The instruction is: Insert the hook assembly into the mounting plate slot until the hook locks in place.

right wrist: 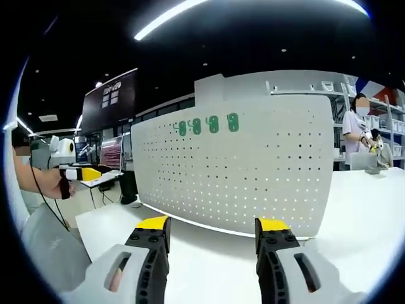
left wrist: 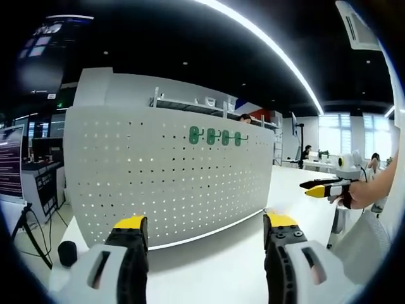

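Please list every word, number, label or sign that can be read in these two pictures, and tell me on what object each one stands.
No text can be read.
Screen at the left of the left gripper view: lines of writing, too small and blurred.
Dark wall panel in the right gripper view: pale marks, too blurred.
Perforated mounting plate with green hooks: no lettering.

the left gripper (left wrist: 205,229), white-bodied with yellow-tipped black jaws, was held level with its jaws spread wide and nothing between them. the right gripper (right wrist: 212,232), built the same, likewise stood wide apart and empty, a hand (left wrist: 362,192) gripping it.
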`<state>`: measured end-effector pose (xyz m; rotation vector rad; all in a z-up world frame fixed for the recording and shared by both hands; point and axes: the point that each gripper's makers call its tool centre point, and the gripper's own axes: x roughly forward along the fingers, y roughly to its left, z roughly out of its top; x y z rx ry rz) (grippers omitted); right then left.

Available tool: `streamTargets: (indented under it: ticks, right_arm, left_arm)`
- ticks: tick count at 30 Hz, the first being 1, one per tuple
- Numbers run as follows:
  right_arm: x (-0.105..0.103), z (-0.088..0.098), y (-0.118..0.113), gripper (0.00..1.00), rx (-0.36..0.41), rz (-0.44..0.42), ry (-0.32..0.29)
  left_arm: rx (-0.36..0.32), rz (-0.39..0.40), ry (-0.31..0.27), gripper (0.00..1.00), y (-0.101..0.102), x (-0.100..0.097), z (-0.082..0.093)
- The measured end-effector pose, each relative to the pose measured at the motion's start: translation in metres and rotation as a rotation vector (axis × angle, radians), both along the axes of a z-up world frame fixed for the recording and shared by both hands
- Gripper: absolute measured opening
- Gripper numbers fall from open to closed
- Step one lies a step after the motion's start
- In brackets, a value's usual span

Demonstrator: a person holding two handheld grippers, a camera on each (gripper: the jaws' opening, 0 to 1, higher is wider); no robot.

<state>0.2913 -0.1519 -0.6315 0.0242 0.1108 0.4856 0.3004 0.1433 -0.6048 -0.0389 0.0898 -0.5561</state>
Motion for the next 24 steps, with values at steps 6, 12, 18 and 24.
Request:
streamTargets:
  ticks: [6, 12, 18, 24]
  right_arm:
    - [-0.007, -0.005, -0.004, 0.52, 0.0, -0.003, 0.01]
    - [-0.015, -0.012, -0.009, 0.52, 0.007, -0.012, 0.029]
    - [-0.02, -0.015, -0.009, 0.53, 0.014, -0.017, 0.031]
    - [-0.025, -0.017, -0.007, 0.53, 0.026, -0.018, 0.035]
  left_arm:
    - [0.007, 0.007, 0.019, 0.77, 0.005, -0.007, -0.011]
    - [0.006, 0.012, 0.03, 0.78, 0.01, -0.014, -0.018]
    - [0.006, 0.014, 0.038, 0.78, 0.011, -0.021, -0.023]
    - [-0.001, 0.016, 0.03, 0.79, 0.013, -0.022, -0.019]
